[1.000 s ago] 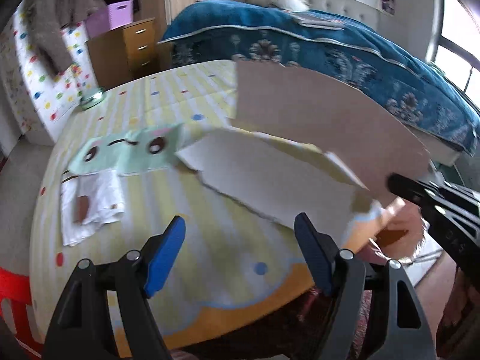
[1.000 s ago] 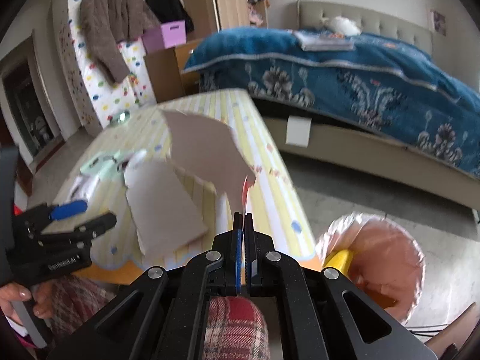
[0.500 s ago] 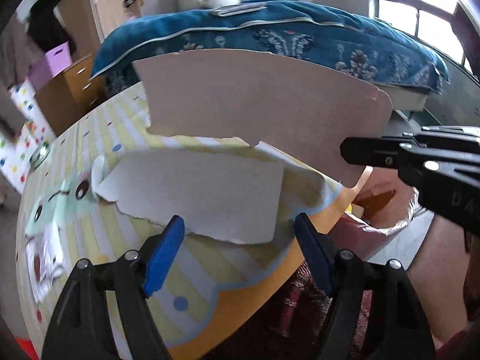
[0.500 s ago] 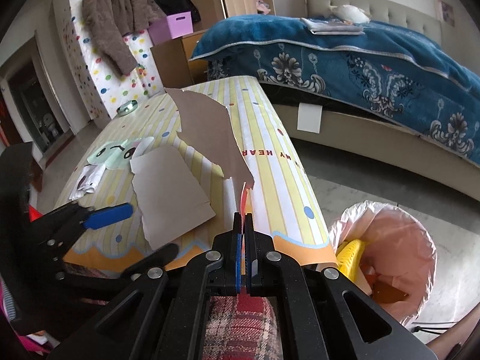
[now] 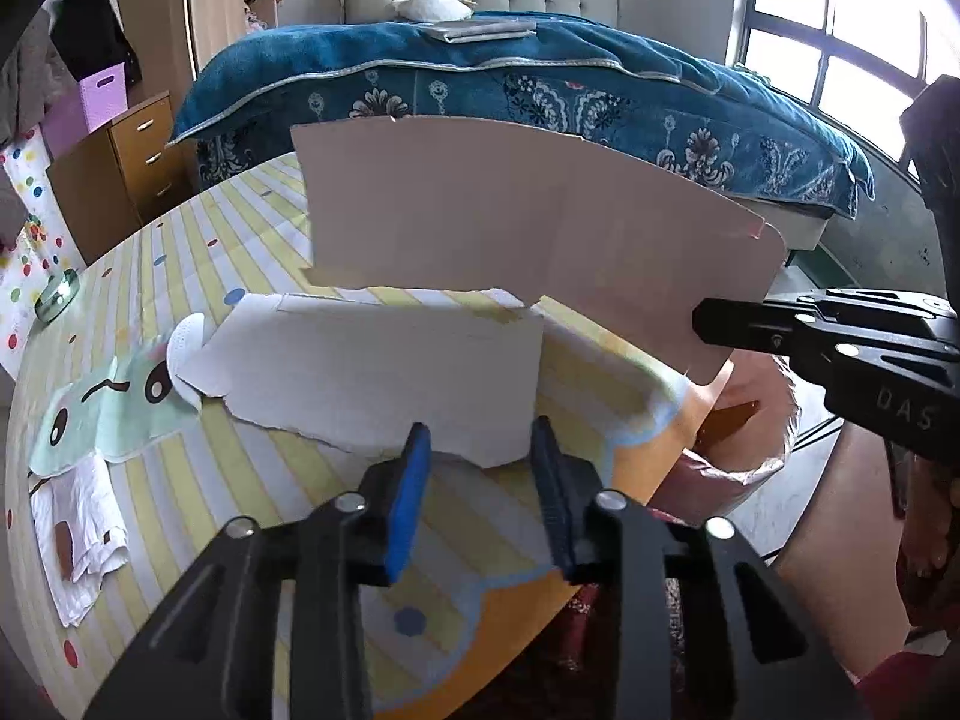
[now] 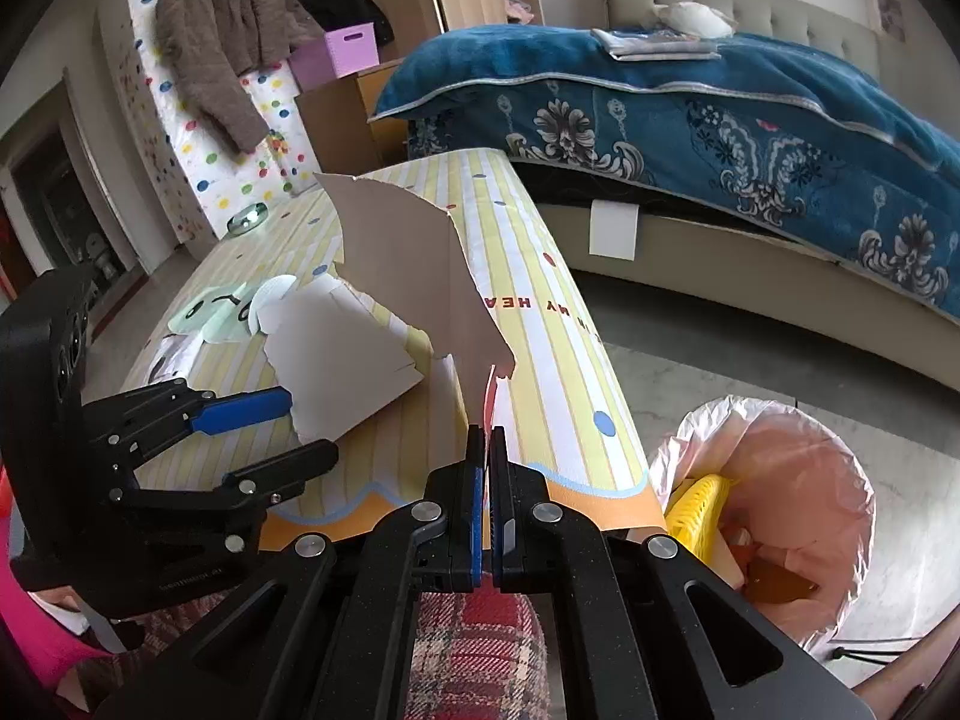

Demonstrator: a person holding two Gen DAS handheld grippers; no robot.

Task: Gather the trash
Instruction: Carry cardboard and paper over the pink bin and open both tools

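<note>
Left wrist: left gripper (image 5: pixel 477 450), just been closing, brackets white cardboard scrap's (image 5: pixel 384 372) near edge, not visibly pinching; light, stiff, tear-prone — grab that edge.

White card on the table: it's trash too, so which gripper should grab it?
Left. The left gripper already straddles the white card's near edge, while the right gripper is shut on the brown cardboard.
</note>
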